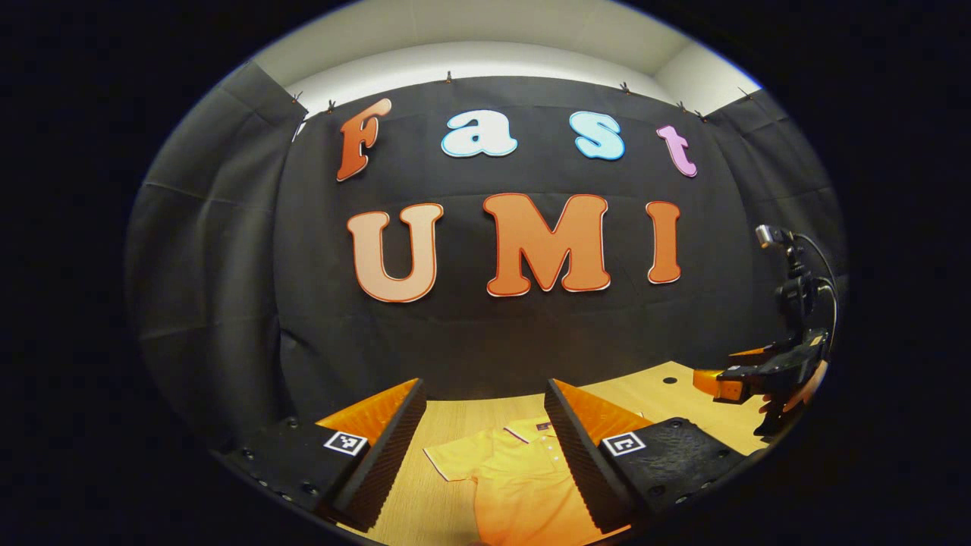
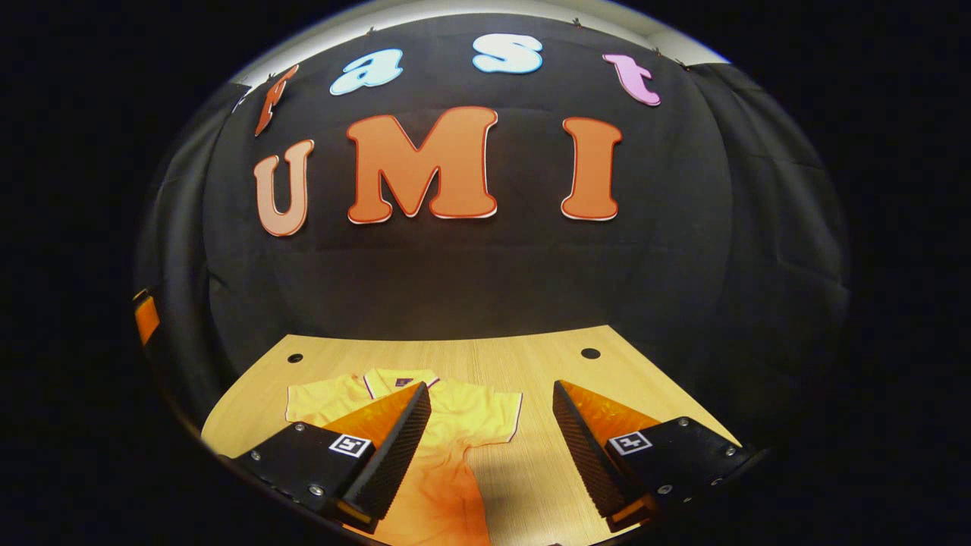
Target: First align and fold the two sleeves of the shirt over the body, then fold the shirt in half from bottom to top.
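Lying flat on the table point(image 2: 531, 364), the shirt point(image 2: 455, 425) has both sleeves spread out. Left hand-held gripper point(image 1: 485, 447) and right hand-held gripper point(image 2: 491, 447) hover above the shirt, fingers spread, gripping nothing.

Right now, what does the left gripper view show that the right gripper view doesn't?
The left gripper view alone takes in the right gripper off at its right edge, held above the table, with a hand behind it and a cable looping up. The right gripper view alone takes in both sleeves of the shirt spread flat, plus two dark holes near the table's far edge. Both share the unfolded shirt, the wooden table, and open fingers in front.
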### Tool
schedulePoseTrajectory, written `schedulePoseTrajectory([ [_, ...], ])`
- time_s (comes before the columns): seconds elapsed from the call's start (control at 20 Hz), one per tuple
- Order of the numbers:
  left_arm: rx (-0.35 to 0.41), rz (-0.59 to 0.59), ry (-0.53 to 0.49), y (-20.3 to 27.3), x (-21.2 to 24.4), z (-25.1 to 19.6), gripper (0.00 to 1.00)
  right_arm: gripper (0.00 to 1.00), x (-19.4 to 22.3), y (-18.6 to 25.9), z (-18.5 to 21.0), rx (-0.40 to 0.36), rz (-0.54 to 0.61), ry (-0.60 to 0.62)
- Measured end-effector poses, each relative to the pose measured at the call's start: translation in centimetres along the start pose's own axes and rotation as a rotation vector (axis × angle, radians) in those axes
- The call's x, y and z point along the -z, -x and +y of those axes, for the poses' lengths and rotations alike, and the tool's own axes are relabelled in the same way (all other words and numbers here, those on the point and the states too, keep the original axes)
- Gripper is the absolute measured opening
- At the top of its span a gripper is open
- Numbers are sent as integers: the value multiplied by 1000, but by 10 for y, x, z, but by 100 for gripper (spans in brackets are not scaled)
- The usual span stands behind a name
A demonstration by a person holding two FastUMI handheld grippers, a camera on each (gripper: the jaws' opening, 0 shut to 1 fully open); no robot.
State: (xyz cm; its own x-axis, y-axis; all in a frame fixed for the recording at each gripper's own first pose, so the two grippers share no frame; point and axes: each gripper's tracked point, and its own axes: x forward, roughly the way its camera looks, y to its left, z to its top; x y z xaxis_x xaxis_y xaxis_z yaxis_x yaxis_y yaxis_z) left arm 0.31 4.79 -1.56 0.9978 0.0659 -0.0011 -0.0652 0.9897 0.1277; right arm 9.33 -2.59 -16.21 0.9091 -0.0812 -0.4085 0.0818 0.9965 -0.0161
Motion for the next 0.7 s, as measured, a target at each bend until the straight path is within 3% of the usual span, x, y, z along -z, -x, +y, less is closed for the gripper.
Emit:
schedulePoseTrajectory([
  [0.4,-131,90,-14,-15,21,10,96,99,62,-101,-5,-57,263,-17],
  [0.7,-179,216,-1,-16,55,8,97,99,116,-157,-17,-62,489,-24],
])
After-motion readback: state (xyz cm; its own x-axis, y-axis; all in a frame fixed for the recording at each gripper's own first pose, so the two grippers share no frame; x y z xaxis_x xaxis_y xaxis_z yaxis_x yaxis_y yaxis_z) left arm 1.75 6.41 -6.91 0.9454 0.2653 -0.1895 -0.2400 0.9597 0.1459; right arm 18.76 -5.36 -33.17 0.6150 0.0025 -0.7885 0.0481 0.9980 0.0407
